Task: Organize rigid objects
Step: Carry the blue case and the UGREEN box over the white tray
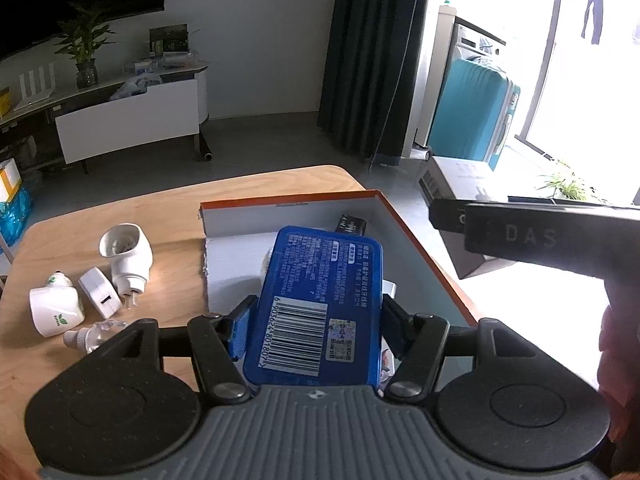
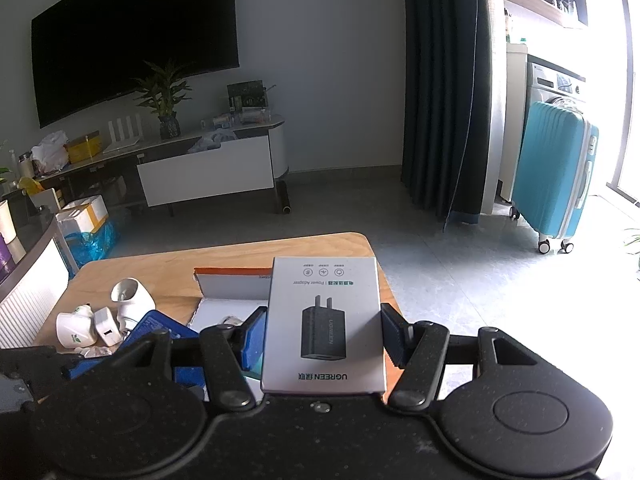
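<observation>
Left gripper (image 1: 316, 320) clamped on blue tin (image 1: 318, 308), barcode side up, blue pads pressing both long edges, lower centre of left wrist view; tin held above open orange-rimmed box (image 1: 420, 240) whose white interior fills frame centre. Small dark item (image 1: 352, 225) lying inside box at far wall, identity unclear. Right gripper (image 2: 324, 338) closed on grey UGREEN power adapter box (image 2: 324, 324), printed face up, pads on both long sides, centre of right wrist view; adapter box held over near end of orange-rimmed box (image 2: 232, 278) on wooden surface (image 2: 168, 276). Blue tin (image 2: 160, 330) also visible lower left of right wrist view, partly behind gripper linkage. Left of orange-rimmed box on surface (image 1: 120, 216): white plug-in holder (image 1: 126, 256) with open cup top, white USB charger (image 1: 100, 292) just beside it, white device with green leaf logo (image 1: 56, 306) at far left, clear small bottle with white cap (image 1: 92, 334) nearest the camera, partly hidden by gripper body. Same cluster seen at left of right wrist view, items close together, contact between them not resolvable.
</observation>
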`<move>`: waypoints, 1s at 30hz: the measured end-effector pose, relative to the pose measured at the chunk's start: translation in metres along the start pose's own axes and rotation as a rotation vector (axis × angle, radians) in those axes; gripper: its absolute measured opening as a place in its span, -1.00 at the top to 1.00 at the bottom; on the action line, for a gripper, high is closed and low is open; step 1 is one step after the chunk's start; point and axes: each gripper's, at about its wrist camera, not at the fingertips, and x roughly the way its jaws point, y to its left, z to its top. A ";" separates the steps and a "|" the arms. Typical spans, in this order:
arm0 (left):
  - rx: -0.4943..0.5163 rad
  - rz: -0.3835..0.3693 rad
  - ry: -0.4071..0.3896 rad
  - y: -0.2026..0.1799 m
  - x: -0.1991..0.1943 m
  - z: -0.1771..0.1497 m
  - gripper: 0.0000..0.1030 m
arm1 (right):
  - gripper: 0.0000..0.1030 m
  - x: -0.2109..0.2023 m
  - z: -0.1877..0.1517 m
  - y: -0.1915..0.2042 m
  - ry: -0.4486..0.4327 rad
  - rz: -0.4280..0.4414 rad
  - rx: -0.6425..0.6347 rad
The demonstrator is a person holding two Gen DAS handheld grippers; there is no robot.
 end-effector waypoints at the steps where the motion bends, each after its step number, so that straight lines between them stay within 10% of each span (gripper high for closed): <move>1: 0.002 -0.002 0.000 -0.001 0.000 0.000 -0.24 | -0.37 0.000 0.000 0.000 0.000 0.000 0.000; 30: -0.031 0.038 0.006 0.020 0.033 0.028 -0.24 | -0.37 0.038 0.003 0.003 0.057 -0.007 -0.015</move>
